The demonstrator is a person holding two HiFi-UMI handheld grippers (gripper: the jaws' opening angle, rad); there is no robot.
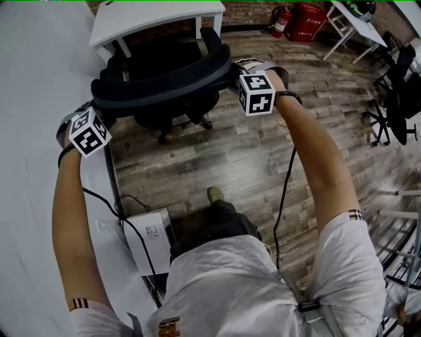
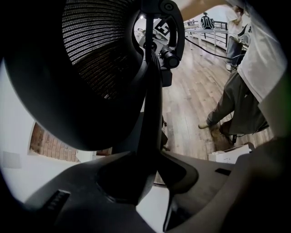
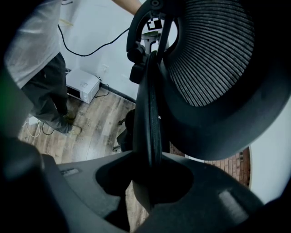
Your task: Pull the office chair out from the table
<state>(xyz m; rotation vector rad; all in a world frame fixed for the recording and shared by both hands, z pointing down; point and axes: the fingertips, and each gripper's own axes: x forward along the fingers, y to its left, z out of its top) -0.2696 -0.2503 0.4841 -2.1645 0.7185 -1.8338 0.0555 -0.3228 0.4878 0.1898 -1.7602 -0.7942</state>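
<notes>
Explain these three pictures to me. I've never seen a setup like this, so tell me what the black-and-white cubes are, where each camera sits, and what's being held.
No robot here: a person holds a two-jaw hand tool in each hand. The marker cubes are part of those tools. The head view looks down from the person's head at the left gripper, the right gripper and a black office chair on a wooden floor, by a white table. The other two pictures come from cameras riding on each gripper, looking along its jaws. Each gripper is clamped on a side edge of the chair's backrest.
</notes>
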